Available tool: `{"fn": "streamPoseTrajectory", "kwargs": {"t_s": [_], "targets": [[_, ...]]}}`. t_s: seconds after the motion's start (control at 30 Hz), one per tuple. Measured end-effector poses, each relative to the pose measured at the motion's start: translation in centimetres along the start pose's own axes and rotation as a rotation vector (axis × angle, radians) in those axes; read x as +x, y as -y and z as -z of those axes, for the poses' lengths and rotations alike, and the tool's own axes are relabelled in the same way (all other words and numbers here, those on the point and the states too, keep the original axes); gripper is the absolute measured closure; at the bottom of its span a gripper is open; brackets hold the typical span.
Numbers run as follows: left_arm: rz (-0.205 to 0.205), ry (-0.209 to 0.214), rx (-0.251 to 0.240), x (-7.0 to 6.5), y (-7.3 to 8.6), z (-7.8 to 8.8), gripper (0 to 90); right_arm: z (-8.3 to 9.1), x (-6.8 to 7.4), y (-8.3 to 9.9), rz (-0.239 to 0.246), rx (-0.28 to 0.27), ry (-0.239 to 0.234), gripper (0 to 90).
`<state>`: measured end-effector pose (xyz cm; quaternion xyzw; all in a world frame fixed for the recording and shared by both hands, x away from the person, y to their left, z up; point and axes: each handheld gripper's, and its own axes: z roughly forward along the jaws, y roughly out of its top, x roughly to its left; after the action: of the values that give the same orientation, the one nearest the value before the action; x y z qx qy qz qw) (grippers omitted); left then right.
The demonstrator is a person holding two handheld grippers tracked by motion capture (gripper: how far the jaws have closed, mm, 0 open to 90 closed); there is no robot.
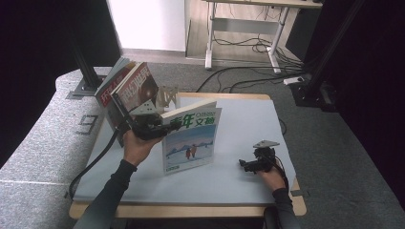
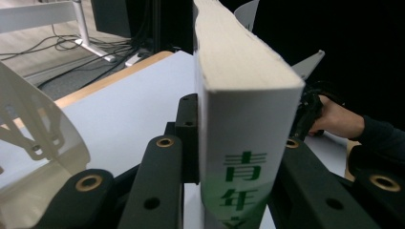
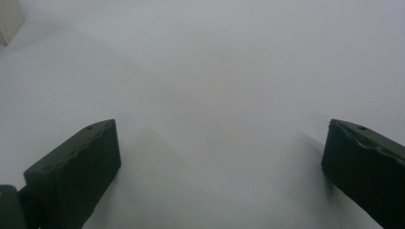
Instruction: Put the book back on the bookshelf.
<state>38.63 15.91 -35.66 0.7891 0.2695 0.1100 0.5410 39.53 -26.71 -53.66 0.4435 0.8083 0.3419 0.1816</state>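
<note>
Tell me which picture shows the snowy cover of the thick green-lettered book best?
The high view: the thick green-lettered paperback book stands upright, its snowy cover facing the camera, pinched at its edge by the left gripper. The left gripper view shows the same book edge-on, spine and pages. The right gripper view shows pale tabletop.

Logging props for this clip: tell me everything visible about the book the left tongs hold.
The book is a thick paperback, its glossy cover showing a snowy blue scene with two small figures under green characters on white. The white spine also carries green characters, and the page block looks cream. It stands upright on its bottom edge on the grey mat, closed and slightly tilted. The left tongs clamp it at the spine, one jaw on each cover. Nothing else touches it; other books lean behind it to the left.
</note>
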Motion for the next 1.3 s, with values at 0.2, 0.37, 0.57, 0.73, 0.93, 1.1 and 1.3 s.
{"fn": "streamPoseTrajectory", "kwargs": {"t_s": [0.2,0.37,0.57,0.73,0.93,1.1,1.3], "targets": [[0.01,-0.026,-0.01,0.2,-0.4,0.9,74.2,0.0,0.0,0.0,-0.002,-0.003,0.001,0.0],[0.021,-0.057,-0.013,0.5,-0.7,1.6,74.2,0.0,0.0,0.1,-0.003,-0.005,0.001,0.0],[0.026,-0.098,-0.006,0.8,-1.0,2.8,74.2,0.0,0.0,0.1,-0.002,-0.006,0.0,0.0],[0.042,-0.127,-0.016,1.3,-1.2,4.0,74.2,0.0,0.0,0.1,-0.001,-0.006,0.0,0.0],[0.055,-0.164,-0.033,2.0,-1.5,5.5,74.2,0.0,0.0,0.1,-0.001,-0.006,0.0,0.0],[0.061,-0.199,-0.03,2.7,-1.7,6.1,74.2,0.0,0.0,0.1,-0.002,-0.006,0.0,0.0],[0.072,-0.233,-0.025,3.6,-1.9,6.7,74.2,0.0,0.0,0.1,-0.003,-0.007,0.001,0.0]]}}
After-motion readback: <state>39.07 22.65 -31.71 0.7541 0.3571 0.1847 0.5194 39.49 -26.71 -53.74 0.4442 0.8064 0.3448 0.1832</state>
